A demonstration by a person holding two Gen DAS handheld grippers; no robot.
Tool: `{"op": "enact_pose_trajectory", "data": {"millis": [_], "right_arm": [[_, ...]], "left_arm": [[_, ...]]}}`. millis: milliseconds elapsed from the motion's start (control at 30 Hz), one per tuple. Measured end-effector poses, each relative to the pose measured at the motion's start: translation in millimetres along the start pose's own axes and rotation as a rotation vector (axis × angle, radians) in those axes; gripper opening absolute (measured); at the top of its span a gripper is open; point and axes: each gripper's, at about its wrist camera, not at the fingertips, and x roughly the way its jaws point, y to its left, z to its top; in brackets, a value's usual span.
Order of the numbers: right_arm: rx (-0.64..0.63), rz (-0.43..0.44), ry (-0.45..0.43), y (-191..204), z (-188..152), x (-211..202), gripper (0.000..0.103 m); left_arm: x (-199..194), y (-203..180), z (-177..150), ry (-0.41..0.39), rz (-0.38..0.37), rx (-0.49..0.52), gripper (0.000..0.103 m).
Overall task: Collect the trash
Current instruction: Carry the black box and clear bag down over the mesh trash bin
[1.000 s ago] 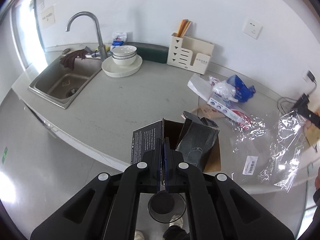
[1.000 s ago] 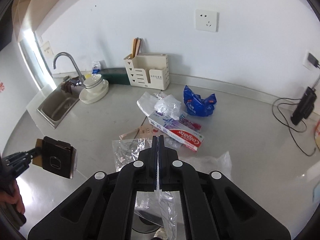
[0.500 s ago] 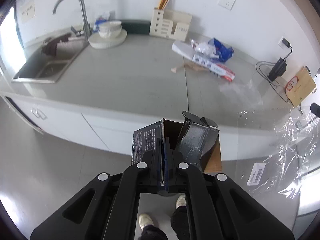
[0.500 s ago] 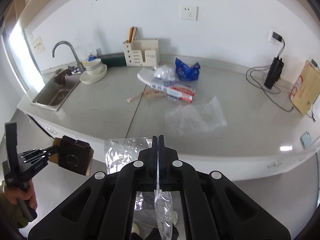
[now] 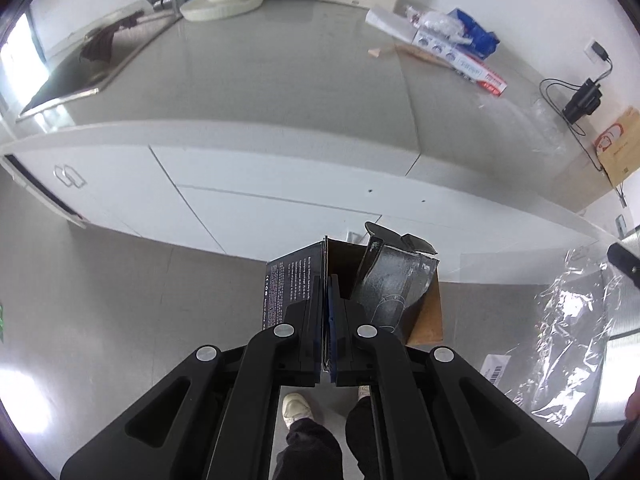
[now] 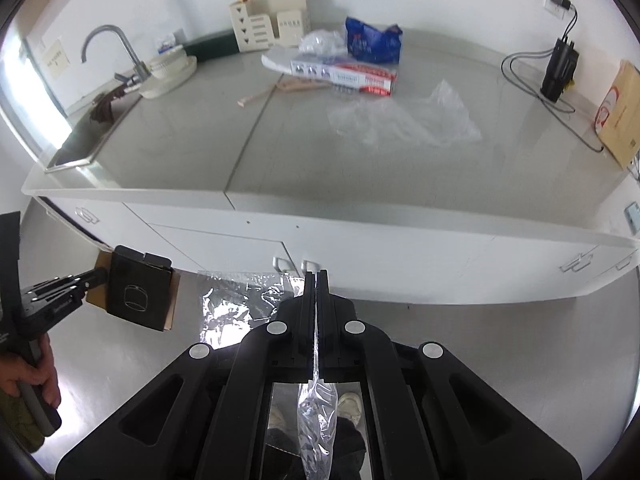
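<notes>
My left gripper (image 5: 329, 280) is shut on one wall of an opened black cardboard box (image 5: 384, 292), held in the air in front of the white cabinets. The same black box (image 6: 138, 294) shows at the left of the right wrist view, on the left gripper (image 6: 96, 274) in a person's hand. My right gripper (image 6: 317, 276) is shut on a clear plastic wrapper (image 6: 240, 304) that hangs from its jaws; that wrapper (image 5: 568, 336) fills the right edge of the left wrist view. More trash lies on the counter: a toothpaste box (image 6: 344, 74), a blue bag (image 6: 372, 42) and a clear plastic bag (image 6: 404, 120).
The grey counter (image 6: 280, 152) carries a sink (image 6: 80, 136) with a tap, stacked dishes (image 6: 168, 70), a cream utensil rack (image 6: 268, 26), a black charger with cables (image 6: 560, 66) and a brown envelope (image 6: 620, 112). White cabinet doors (image 5: 260, 200) stand below. The person's shoes (image 5: 296, 408) are on the grey floor.
Both grippers have pulled back from over the counter and sunk in front of the cabinets, each keeping its item. The counter edge and the floor now fill the lower views.
</notes>
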Motion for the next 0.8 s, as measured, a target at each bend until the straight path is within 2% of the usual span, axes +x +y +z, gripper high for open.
{"op": "enact_pose_trajectory", "data": {"millis": [167,333,567,800], "right_arm": [[0.011,-0.015,0.053,-4.4,-16.9,65.3,0.002],[0.044,-0.029,0.081,-11.6,-31.2,136.1,0.002],[0.059,-0.045,0.119,-18.9,-58.8,244.8,0.002],[0.077,-0.027,0.174,-28.4,-92.7,335.4,0.002]], "left_arm": [[44.1,-0.3,-11.0,0.020,-0.005,0.012,0.001],[85.4,-7.2,-25.5,-0.032,-0.010,0.076,0.001],[153.3,-10.3,-53.5,-0.078,-0.015,0.093,0.001],[229.4,-18.5,-87.5,-0.005,-0.023,0.105,0.001]]}}
